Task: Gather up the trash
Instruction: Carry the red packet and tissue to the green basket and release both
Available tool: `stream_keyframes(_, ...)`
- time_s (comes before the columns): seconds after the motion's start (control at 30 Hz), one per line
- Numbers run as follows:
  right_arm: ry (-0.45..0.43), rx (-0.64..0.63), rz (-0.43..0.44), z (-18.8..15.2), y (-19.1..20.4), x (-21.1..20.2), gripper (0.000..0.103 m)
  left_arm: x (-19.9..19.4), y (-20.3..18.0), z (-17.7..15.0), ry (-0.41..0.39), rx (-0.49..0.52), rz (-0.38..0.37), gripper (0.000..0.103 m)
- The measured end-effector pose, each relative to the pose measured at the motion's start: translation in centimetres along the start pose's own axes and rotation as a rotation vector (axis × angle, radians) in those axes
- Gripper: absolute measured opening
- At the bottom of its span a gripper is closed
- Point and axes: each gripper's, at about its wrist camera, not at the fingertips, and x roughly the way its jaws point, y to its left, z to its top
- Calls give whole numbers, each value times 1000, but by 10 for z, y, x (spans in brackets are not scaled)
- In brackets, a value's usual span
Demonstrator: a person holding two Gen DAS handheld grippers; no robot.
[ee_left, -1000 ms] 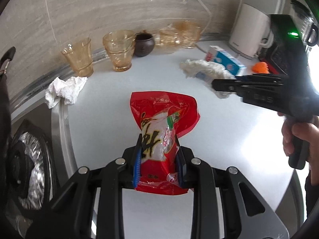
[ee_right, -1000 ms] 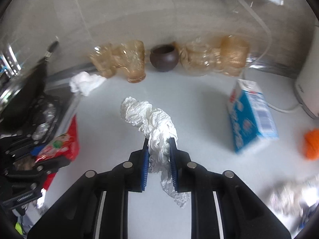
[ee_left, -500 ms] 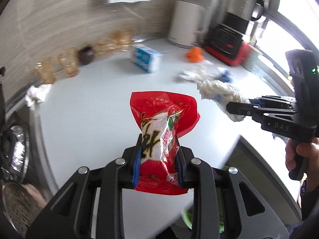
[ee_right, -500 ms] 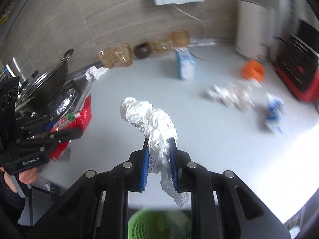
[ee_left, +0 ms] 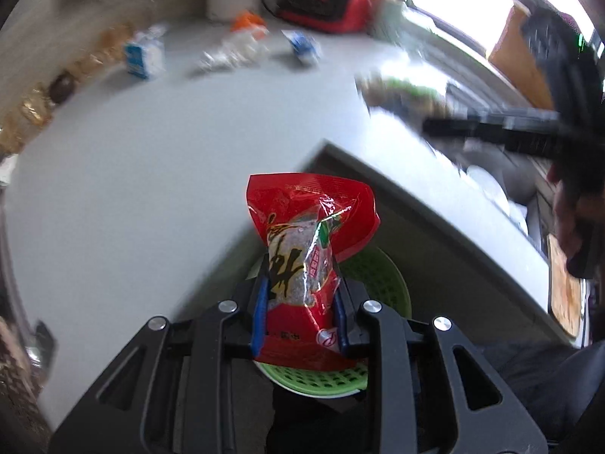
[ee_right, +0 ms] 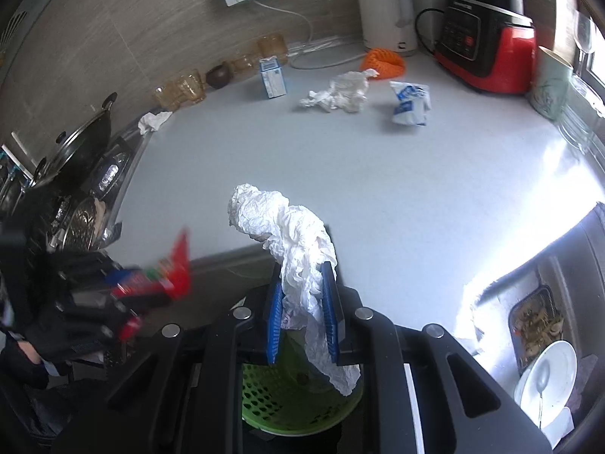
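My left gripper is shut on a red snack bag, which hangs over a green perforated bin below the counter's corner. My right gripper is shut on a crumpled white paper towel, also above the green bin. In the right wrist view the left gripper shows blurred at the left with the red bag. The right gripper appears as a dark blur at the upper right of the left wrist view.
On the white counter lie a crumpled tissue, a blue-white wrapper, a small blue carton, an orange net and another tissue. Glasses, a kettle and a red appliance line the back. A stove with a pan is left.
Both grippers have swept back from over the counter to its front edge, each still gripping its piece of trash. The green bin has come into view beneath them.
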Motion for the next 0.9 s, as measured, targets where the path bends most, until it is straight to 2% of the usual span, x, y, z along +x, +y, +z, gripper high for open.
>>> stream_keyframes(0.13, -3, -3, 11, -6, -11, -7, 20, 40, -16, -16, 108, -14, -87, 28)
stream_keyframes(0.27, 7, -18, 24, -11, -15, -9, 20, 73, -30, -31, 180, -9, -94, 31)
stream_keyframes(0.33, 17, -31, 31, -13, -16, -9, 20, 82, -33, -36, 205, -31, -110, 41)
stream_keyframes(0.37, 20, -36, 36, -15, -16, -9, 20, 85, -34, -39, 213, -43, -112, 49)
stream_keyframes(0.47, 31, -45, 46, -18, -18, -8, 20, 85, -37, -41, 207, -62, -108, 62)
stream_keyframes(0.6, 43, -48, 59, -20, -19, -6, 20, 80, -43, -43, 189, -55, -83, 73)
stream_keyframes(0.9, 39, -58, 71, -20, -18, -5, 21, 72, -36, -35, 165, -67, -88, 81)
